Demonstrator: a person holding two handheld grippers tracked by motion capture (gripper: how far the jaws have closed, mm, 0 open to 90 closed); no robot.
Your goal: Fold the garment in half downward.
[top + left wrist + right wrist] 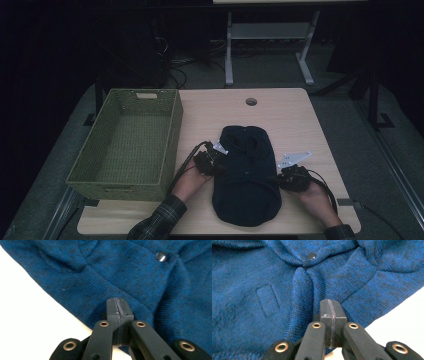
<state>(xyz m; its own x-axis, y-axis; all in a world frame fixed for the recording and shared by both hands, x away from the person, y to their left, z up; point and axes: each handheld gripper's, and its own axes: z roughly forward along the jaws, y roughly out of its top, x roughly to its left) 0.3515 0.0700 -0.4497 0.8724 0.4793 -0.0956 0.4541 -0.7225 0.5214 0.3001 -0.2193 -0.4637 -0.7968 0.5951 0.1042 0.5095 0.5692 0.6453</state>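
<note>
A dark blue knitted garment (pixel 245 175) lies bunched on the wooden table (pixel 295 120), near its front edge. My left gripper (pixel 219 167) sits at the garment's left edge. In the left gripper view its jaws stand pressed together at the tip (pixel 117 301), over the hem of the blue knit (pixel 130 272), pinching it. My right gripper (pixel 281 180) is at the garment's right edge. Its tip (pixel 331 302) is likewise shut, and a fold of knit (pixel 299 290) puckers into it. A snap button (pixel 160 256) (pixel 312 256) shows in both gripper views.
An empty green woven basket (pixel 172 145) stands on the table's left side, close to my left hand. A round cable hole (pixel 251 101) lies near the far edge. White desk legs (pixel 229 50) stand on the floor beyond the table.
</note>
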